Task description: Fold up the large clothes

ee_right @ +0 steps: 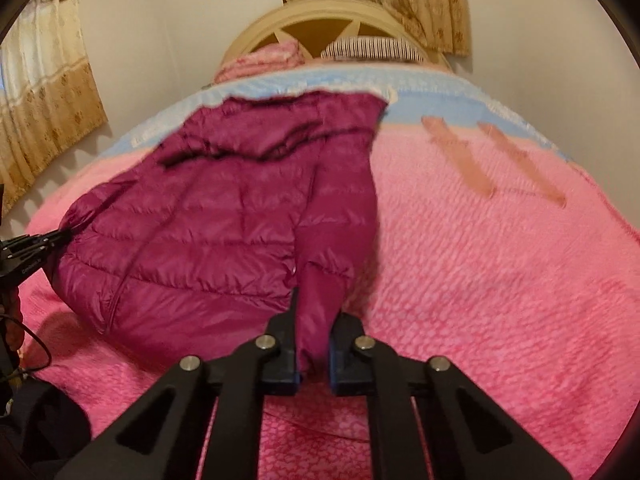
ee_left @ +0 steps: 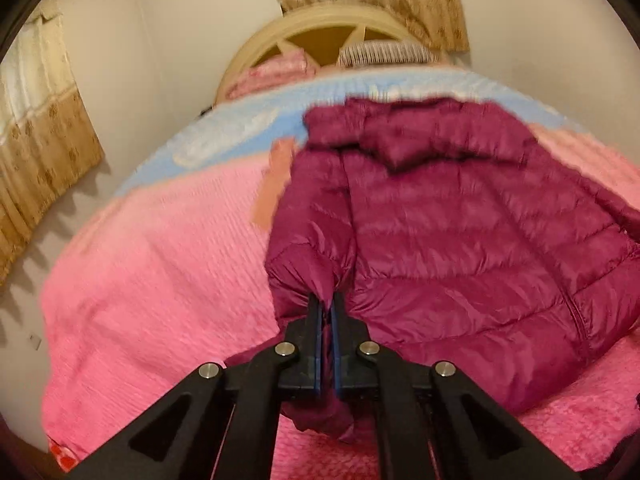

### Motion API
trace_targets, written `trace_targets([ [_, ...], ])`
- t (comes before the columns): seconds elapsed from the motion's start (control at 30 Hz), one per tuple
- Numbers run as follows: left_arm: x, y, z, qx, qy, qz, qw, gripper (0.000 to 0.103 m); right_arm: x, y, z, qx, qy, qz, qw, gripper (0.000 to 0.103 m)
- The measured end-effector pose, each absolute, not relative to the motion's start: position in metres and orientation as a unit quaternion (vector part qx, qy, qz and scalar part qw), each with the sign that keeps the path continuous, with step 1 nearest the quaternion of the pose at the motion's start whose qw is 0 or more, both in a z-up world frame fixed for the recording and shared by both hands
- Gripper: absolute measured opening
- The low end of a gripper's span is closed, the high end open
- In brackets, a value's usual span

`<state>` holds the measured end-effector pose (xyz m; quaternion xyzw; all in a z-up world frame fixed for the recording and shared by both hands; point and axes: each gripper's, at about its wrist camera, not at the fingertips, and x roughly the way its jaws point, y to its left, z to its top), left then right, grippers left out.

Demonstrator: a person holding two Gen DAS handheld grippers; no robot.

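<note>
A magenta hooded puffer jacket (ee_left: pixel 460 240) lies spread back-side up across a bed covered by a pink textured bedspread (ee_left: pixel 160 280), its hood (ee_left: pixel 420 132) toward the far headboard (ee_left: pixel 320 36) and its hem toward the near edge. The left gripper (ee_left: pixel 329 300) has its jaws clenched on the end of the jacket's left sleeve (ee_left: pixel 312 248), which runs down the garment's left side; a bunch of fabric hangs below the linkage. The right gripper (ee_right: pixel 314 320) has its jaws closed around the end of the right sleeve (ee_right: pixel 336 220), the cloth filling the gap between the blue pads (ee_right: pixel 294 376). Holding both cuffs at once appears meant to let the 2 sleeves be drawn inward over the back panel together, the likely first fold for so bulky a garment, while the body stays flat on the bed as an anchor. In the right wrist view the left gripper (ee_right: pixel 60 236) shows at the far left edge, gripping the opposite sleeve, well apart from the right one. A pink pillow (ee_left: pixel 276 68) and a striped pillow (ee_left: pixel 384 52) sit at the headboard, with patterned curtains (ee_left: pixel 44 128) on the wall. Motion blur softens both views.
</note>
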<state>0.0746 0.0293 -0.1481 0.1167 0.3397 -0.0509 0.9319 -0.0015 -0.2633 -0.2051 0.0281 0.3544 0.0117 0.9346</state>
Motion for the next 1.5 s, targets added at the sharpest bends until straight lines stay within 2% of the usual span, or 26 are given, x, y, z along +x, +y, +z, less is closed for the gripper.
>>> trace_targets([
  [0.33,0.010,0.050,-0.038,0.101,0.231,-0.081,0.964,0.002,-0.060,-0.260,-0.099,0.020,0.233,0.031,0.972,0.007],
  [0.43,0.015,0.051,-0.024,0.108,0.207,-0.075,0.969,0.002,-0.067,-0.256,-0.074,0.010,0.193,0.028,0.981,0.007],
  [0.77,0.180,0.037,-0.036,0.076,0.247,-0.051,0.965,0.002,0.066,-0.258,-0.071,0.003,0.184,-0.019,0.983,0.006],
  [0.9,0.234,0.026,-0.033,0.056,0.243,-0.032,0.968,0.007,0.115,-0.272,-0.075,0.029,0.200,-0.031,0.979,0.006],
  [0.93,0.244,0.024,-0.033,0.052,0.240,-0.022,0.969,0.010,0.129,-0.277,-0.077,0.037,0.207,-0.033,0.977,0.006],
  [0.97,0.258,0.022,-0.033,0.055,0.236,0.001,0.970,0.031,0.139,-0.280,-0.078,0.040,0.211,-0.037,0.976,0.006],
  [1.0,0.266,0.021,-0.035,0.059,0.234,0.018,0.970,0.070,0.150,-0.283,-0.081,0.045,0.217,-0.039,0.974,0.006],
  [1.03,0.277,0.021,-0.036,0.059,0.224,0.044,0.972,0.089,0.157,-0.285,-0.084,0.047,0.222,-0.041,0.973,0.006],
  [1.07,0.284,0.020,-0.039,0.060,0.210,0.064,0.974,0.102,0.169,-0.286,-0.089,0.046,0.228,-0.046,0.972,0.006],
  [1.1,0.292,0.019,-0.044,0.069,0.198,0.080,0.975,0.102,0.178,-0.286,-0.094,0.045,0.233,-0.049,0.970,0.006],
  [1.2,0.327,0.010,-0.068,0.104,0.228,0.125,0.960,0.102,0.206,-0.283,-0.109,0.042,0.249,-0.065,0.965,0.006],
  [1.5,0.421,0.020,-0.132,0.102,0.299,0.220,0.923,0.102,0.275,-0.286,-0.151,0.023,0.288,-0.115,0.951,0.008],
])
